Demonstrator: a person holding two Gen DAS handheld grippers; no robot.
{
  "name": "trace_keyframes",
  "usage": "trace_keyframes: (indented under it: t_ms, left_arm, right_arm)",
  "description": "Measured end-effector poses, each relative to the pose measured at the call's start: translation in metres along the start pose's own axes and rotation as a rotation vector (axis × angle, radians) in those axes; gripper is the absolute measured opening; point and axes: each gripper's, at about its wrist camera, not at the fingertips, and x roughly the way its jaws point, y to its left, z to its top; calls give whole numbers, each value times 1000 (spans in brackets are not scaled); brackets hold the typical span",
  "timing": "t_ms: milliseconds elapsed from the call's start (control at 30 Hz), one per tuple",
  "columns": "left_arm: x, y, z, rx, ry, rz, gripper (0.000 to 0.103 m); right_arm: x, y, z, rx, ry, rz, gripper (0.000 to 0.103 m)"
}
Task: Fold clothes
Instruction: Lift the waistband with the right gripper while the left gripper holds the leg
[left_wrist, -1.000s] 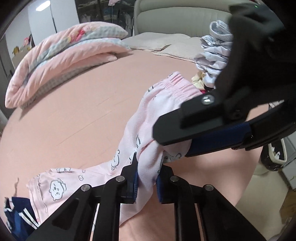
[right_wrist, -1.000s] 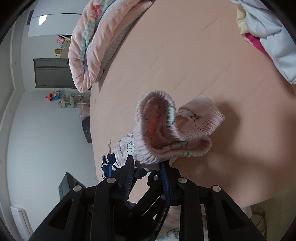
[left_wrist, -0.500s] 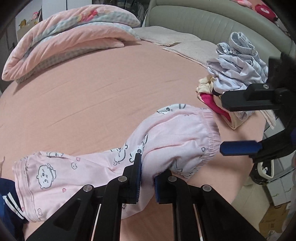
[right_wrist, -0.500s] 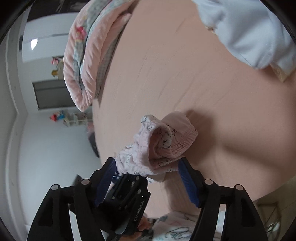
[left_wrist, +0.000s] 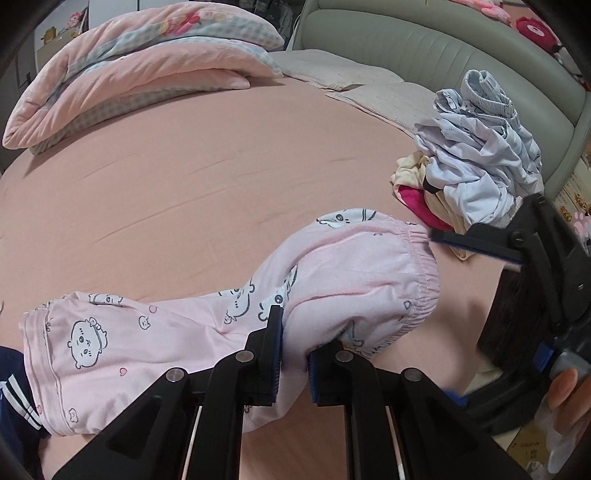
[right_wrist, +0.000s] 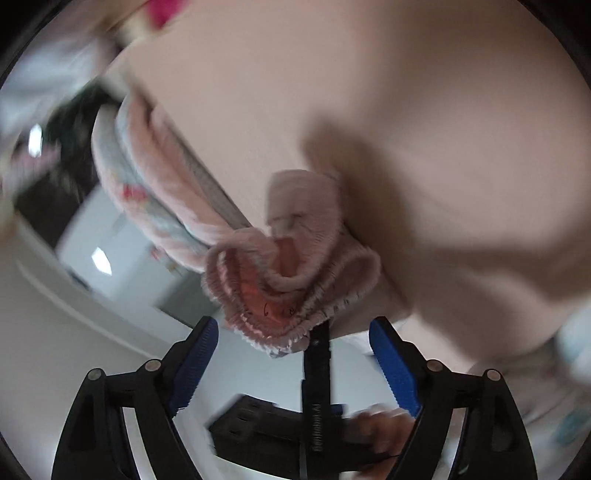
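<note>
We have the pink pyjama trousers (left_wrist: 229, 325) lying across the pink bed sheet (left_wrist: 177, 177), the legs stretched toward the left of the left wrist view and the gathered waistband (left_wrist: 424, 273) bunched up at the right. Our left tongs (left_wrist: 293, 354) are clenched on a fold of the trousers near the middle, as they were 1 second ago, and the cloth bulges up between the blue pads.

The change is on the other side. 1 second ago our right tongs were clamped on the waistband and holding it up off the bed; now the right tongs (right_wrist: 295, 354) are opening wide, the blue pads (right_wrist: 195, 362) stand clear on either side, and the waistband (right_wrist: 291, 284) sits loose in front of them, touching neither pad. In the left wrist view the right tongs have dropped from above the trousers to the right edge of the picture, with 1 blue finger (left_wrist: 476, 245) just beside the waistband. The trousers now rest lower and flatter on the sheet than before.

The right wrist view is blurred and tilted, more so than 1 second ago.

Behind the trousers lie a folded pink quilt (left_wrist: 140, 74) and, at the right, a heap of unfolded clothes (left_wrist: 476, 162). A dark blue garment with white stripes (left_wrist: 14, 398) shows at the lower left edge.
</note>
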Motion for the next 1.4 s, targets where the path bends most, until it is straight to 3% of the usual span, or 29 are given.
trace_keyframes:
  t_ms: [67,167,433,567,700,800,1000,1133,1400]
  left_arm:
    - [0,1,0,1,4,-6,10]
    - [-1,2,-2,8,9,-12,10]
    - [-3,5,-5,4,16,-27,10]
    - [-3,4,-5,12,20,-29,10]
    - [-6,4,-6,12,18,-26,10]
    - [-7,6,-7,6,19,-27,10]
    - [-8,11,-7,-8,17,-34,10]
    - [-7,8,-8,4,20,-29,10]
    - [-10,9,-9,10,21,-41,10]
  right_arm:
    - [5,-11,1,91,-26,62,95]
    - [9,-11,5,102,-48,92,97]
    - [0,-5,26,117,-150,94,97]
    - [4,-5,34,108,-179,32,97]
    - [14,-1,34,62,-147,-16,97]
    - [18,-9,28,128,-124,34,97]
    - [-18,-30,5,227,-208,16,98]
    - [-20,-45,-8,330,-197,80,98]
    - [18,-40,13,340,-176,170,98]
